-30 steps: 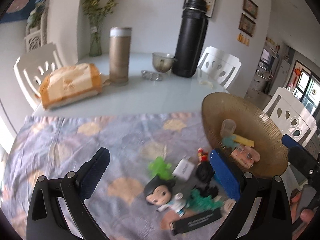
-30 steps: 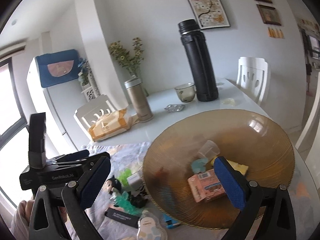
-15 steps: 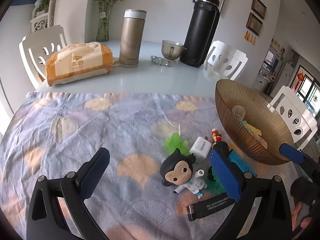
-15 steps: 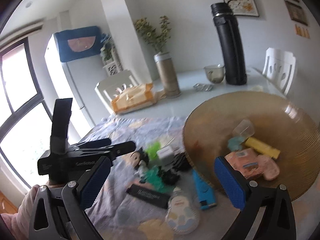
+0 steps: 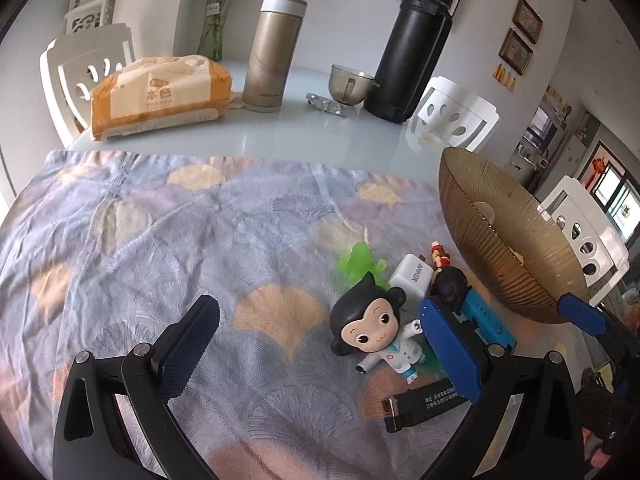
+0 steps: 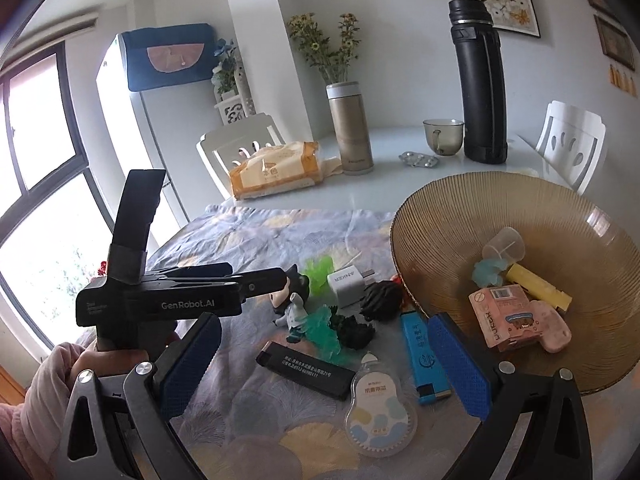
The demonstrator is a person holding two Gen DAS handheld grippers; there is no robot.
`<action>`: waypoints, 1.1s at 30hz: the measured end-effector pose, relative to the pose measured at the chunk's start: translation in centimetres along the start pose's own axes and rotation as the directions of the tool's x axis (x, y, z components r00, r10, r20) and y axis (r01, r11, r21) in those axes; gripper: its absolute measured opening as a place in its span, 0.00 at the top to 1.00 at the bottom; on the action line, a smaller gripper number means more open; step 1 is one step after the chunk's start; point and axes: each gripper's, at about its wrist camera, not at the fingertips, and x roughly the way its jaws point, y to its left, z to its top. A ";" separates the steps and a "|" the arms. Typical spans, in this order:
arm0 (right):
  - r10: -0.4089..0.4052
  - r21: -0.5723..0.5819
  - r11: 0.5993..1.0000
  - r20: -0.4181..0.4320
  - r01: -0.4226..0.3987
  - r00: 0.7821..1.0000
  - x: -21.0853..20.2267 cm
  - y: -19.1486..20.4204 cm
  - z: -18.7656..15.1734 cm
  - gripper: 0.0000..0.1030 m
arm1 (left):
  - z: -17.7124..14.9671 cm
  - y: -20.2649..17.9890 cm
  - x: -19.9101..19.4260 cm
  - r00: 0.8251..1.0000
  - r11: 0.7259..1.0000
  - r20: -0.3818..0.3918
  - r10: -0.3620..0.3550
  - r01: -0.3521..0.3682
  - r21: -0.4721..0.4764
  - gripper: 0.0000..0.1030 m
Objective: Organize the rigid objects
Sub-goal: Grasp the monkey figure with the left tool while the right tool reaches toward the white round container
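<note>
A pile of small objects lies on the patterned cloth beside a ribbed amber bowl (image 6: 460,224) (image 5: 504,236): a black-haired doll figurine (image 5: 370,328) (image 6: 294,300), a white charger (image 5: 412,276) (image 6: 347,282), a blue lighter (image 6: 425,356), a black bar (image 6: 306,370) (image 5: 424,402) and a pear-shaped correction tape (image 6: 380,404). The bowl holds a pink box (image 6: 502,320), a yellow block (image 6: 538,286) and a clear cup (image 6: 506,246). My left gripper (image 5: 316,352) is open, low over the cloth, with the doll between its fingers. My right gripper (image 6: 332,364) is open above the black bar and correction tape.
At the back of the white table stand a tall black flask (image 5: 412,48), a gold thermos (image 5: 272,56), a glass cup (image 5: 350,88) and an orange tissue pack (image 5: 160,94). White chairs ring the table. A hand in a pink sleeve (image 6: 60,376) holds the left gripper's body (image 6: 160,300).
Both grippers have drawn back from the bowl and swung left over the pile. The left one has dropped lower toward the doll. Both stay open.
</note>
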 end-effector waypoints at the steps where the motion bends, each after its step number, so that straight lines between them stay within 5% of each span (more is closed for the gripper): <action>1: 0.001 0.000 1.000 0.000 -0.001 1.000 0.0 0.0 0.0 0.00 | 0.0 -0.1 -0.1 1.000 1.000 0.005 -0.002 0.002 0.006 0.02; 14: 0.038 -0.079 0.996 -0.099 -0.046 0.994 0.7 2.1 -1.8 0.00 | 0.0 0.3 0.1 1.000 1.000 -0.006 -0.004 0.004 0.006 0.02; 22: 0.039 0.006 0.999 -0.220 -0.038 0.975 3.1 1.0 -3.3 0.00 | -0.3 -1.0 0.7 0.999 0.998 -0.033 0.005 -0.003 0.069 0.02; 33: -0.111 0.054 0.990 -0.278 0.131 0.954 3.9 -2.2 -4.0 0.04 | -0.7 -2.1 2.7 0.993 0.992 -0.113 0.032 -0.018 0.123 0.02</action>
